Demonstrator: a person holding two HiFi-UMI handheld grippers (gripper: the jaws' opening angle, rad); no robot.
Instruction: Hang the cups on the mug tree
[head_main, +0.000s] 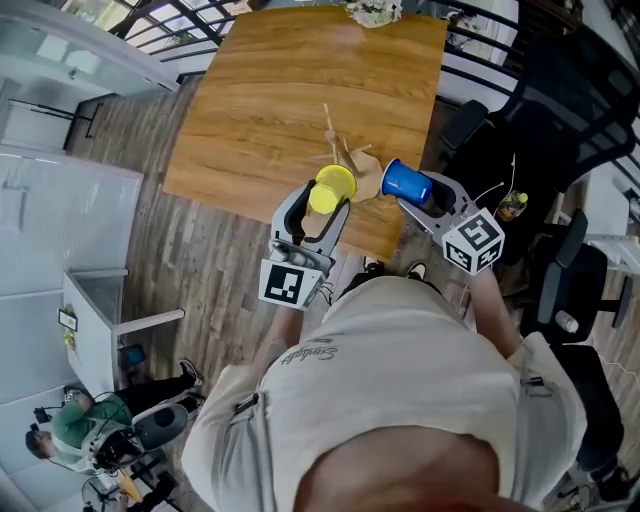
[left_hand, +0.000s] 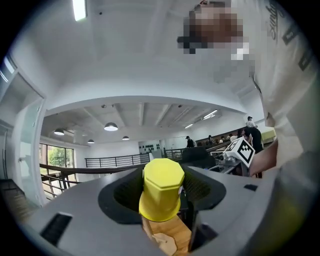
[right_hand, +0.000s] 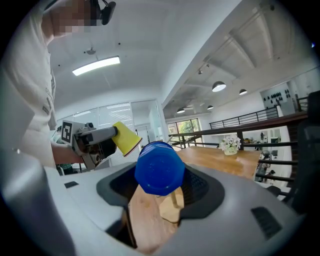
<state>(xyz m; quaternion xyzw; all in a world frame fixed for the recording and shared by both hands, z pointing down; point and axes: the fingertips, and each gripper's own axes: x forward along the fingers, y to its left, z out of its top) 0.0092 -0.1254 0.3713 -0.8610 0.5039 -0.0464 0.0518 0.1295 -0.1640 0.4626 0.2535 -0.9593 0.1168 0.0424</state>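
Near the centre of the head view, the left gripper (head_main: 322, 208) held a yellow cup (head_main: 334, 186) and the right gripper (head_main: 425, 194) a blue cup (head_main: 404, 182), both over the near edge of the wooden surface (head_main: 280, 90). Between them the mug tree (head_main: 366, 176) stood on that surface, its base partly covered by the cups. Script lettering on the person's shirt (head_main: 400, 380) was too small to read. Each marker cube (head_main: 285, 283) bore only a black-and-white pattern.

Across the left gripper view, the dark fingers (left_hand: 121, 192) were clamped on the yellow cup at lower centre, which hid most of what lay below, so only a sliver of wood showed. Letters on the shirt at the upper right were cut off by the frame edge.

Lastly, in the right gripper view, the fingers (right_hand: 202, 189) gripped the blue cup at centre, and its body hid the top of the mug tree's stem. At the left, the left gripper and yellow cup showed.
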